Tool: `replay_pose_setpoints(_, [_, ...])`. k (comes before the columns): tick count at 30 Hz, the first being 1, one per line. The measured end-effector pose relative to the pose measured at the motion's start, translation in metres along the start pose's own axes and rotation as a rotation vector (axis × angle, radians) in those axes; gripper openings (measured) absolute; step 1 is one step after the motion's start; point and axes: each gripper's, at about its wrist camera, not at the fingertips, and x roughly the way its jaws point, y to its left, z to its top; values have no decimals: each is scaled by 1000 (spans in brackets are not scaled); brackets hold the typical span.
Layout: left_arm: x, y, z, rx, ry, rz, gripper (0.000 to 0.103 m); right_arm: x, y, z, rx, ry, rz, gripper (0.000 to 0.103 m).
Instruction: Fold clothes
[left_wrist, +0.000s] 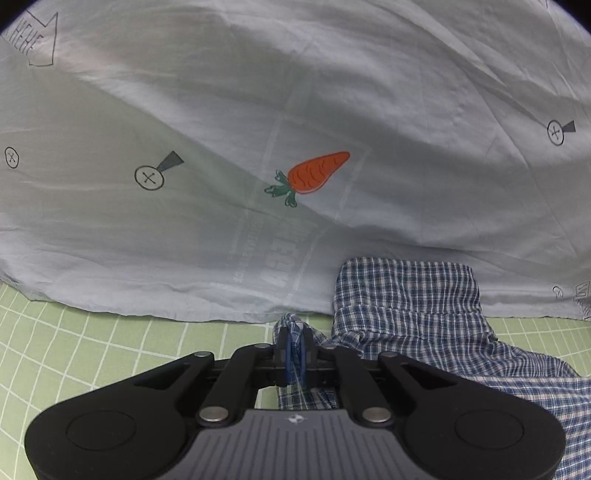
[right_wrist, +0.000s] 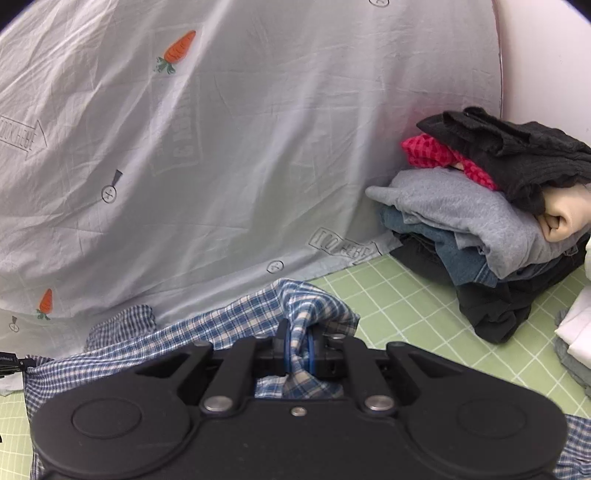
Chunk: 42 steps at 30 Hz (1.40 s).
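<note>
Here, garment: a blue-and-white checked shirt (left_wrist: 406, 295) is spread over the green gridded mat (left_wrist: 74, 350), its far part bunched against the pale printed sheet (left_wrist: 258, 92) that hangs behind.
Left gripper (left_wrist: 294, 354): clamped tight on a small tuft of the checked cloth, which is pinched between the blue-padded fingers.
Right gripper (right_wrist: 299, 347): likewise closed on a thicker gathered fold of the same shirt (right_wrist: 207, 325), the cloth seen puckering around the fingers.
Stack: a pile of folded clothes (right_wrist: 491, 221) is seen to the far right on the mat, well apart from the shirt.
Handling: the fabric is judged light, thin and limp; no shape is held by it, and sagging between the two holds is to be expected.
Slip: a thin woven cotton may be drawn out of a shallow pinch, so a deep bite is preferred.
Hold points: edges, hems or corners are best taken, both layers being caught together.
Stage: a fold is judged to be in hand; how many are done cannot be told.
</note>
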Motion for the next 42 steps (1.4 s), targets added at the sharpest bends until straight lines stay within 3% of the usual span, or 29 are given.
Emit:
replay_pose_setpoints(3, [-1,7,-4,-41,-10,-18,25,30,-14,-17,15,96,-65,11])
replay_pose_setpoints(5, [-2,12,-6,-69,-17,-30,39,44,-21,-28,32,142,-102,22])
replay_pose_setpoints(7, [-2,17,-9,-96,-24,-42,50,48,-28,-33,68,152,-115,26])
replay_pose_setpoints(10, [-9,25,-14,-130,-59,-65,77,42,-39,-38,123,125,-133,45])
replay_pose_setpoints(13, [-11,21,-19,-93,-37,-38,81,41,-48,-41,141,121,-160,51])
replay_pose_setpoints(17, [-12,16,-34,-49,0,-6,84,45,-56,-48,175,151,-171,71])
replay_pose_setpoints(22, [-6,14,-53,-57,42,7,87,55,-57,-58,172,193,-162,77])
replay_pose_setpoints(24, [-4,11,-56,-39,53,13,87,61,-54,-60,150,216,-154,76])
replay_pose_setpoints(25, [-4,9,-57,-27,53,17,87,63,-52,-61,136,219,-152,67])
replay_pose_setpoints(26, [-6,7,-58,-18,49,18,87,65,-50,-62,123,223,-150,43])
replay_pose_setpoints(29, [-13,3,-58,-5,49,14,87,62,-44,-62,111,198,-133,14])
replay_pose_setpoints(30, [-16,3,-59,-1,47,15,87,58,-41,-61,100,181,-129,10])
replay_pose_setpoints(34, [-38,2,-63,15,31,21,87,37,-22,-55,19,103,-105,6])
replay_pose_setpoints(42, [-89,1,-94,46,59,18,87,-14,25,-58,-54,45,109,6])
